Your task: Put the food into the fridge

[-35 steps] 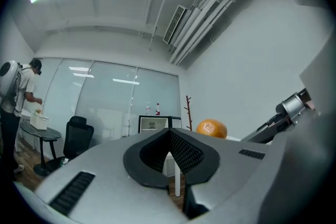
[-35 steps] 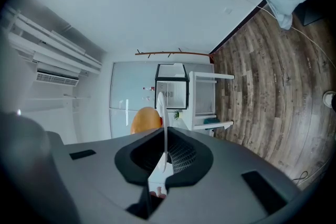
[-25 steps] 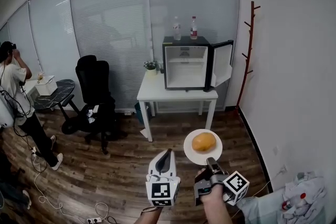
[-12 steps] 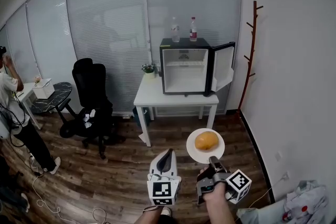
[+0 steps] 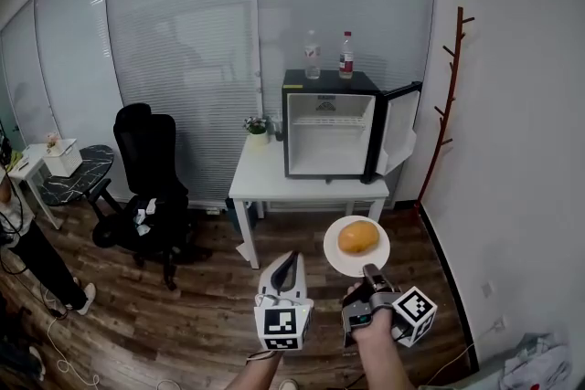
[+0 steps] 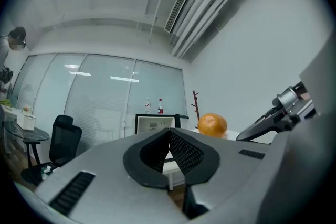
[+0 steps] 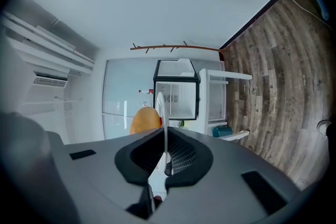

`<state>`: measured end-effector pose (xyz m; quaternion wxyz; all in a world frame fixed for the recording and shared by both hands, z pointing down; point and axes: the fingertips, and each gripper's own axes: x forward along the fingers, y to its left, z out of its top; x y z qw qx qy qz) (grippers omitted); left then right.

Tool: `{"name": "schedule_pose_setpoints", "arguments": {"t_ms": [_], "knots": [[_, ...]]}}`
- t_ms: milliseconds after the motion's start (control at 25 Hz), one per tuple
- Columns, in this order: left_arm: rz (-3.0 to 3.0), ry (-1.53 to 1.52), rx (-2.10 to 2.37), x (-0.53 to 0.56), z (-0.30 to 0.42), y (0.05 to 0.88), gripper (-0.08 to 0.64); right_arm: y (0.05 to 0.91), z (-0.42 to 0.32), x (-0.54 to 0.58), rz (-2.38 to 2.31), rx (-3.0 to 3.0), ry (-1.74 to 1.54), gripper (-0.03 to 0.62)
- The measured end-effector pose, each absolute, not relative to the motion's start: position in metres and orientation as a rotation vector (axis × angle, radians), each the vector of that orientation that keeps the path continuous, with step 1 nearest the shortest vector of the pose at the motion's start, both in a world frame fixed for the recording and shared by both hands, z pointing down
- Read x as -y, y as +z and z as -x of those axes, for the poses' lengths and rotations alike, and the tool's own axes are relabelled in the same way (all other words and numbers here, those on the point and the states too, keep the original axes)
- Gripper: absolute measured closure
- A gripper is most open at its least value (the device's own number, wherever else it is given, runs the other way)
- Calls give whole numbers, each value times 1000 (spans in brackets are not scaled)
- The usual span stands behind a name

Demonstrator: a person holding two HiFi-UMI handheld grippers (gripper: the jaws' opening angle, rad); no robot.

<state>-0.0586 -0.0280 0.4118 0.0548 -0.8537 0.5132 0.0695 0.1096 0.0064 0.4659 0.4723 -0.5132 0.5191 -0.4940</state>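
Note:
A black mini fridge (image 5: 329,123) stands on a white table (image 5: 302,185) ahead, its door (image 5: 402,131) swung open to the right and its white inside bare. My right gripper (image 5: 370,274) is shut on the rim of a white plate (image 5: 340,262) that carries a round orange piece of food (image 5: 358,237). In the right gripper view the plate (image 7: 164,113) runs edge-on between the jaws, with the food (image 7: 145,119) on its left and the fridge (image 7: 177,94) beyond. My left gripper (image 5: 289,264) is shut on nothing, left of the plate; its own view shows the food (image 6: 212,125).
Two bottles (image 5: 313,56) stand on top of the fridge and a small plant (image 5: 256,125) on the table's left end. A black office chair (image 5: 146,169) is at the left, a wooden coat rack (image 5: 448,96) by the right wall. A person (image 5: 18,242) stands at the far left.
The fridge and table have come nearer and sit lower in view. The person at the left has slid almost out of frame. The plate stays held in my right gripper.

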Motion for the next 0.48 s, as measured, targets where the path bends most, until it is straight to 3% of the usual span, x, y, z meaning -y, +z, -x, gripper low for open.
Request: {"name": "schedule_pose_setpoints", "arguments": {"t_ms": [480], "knots": [[2626,224,-1509,151,74,402,532,459,-99,106,1292,-1236,-1177,558]]}}
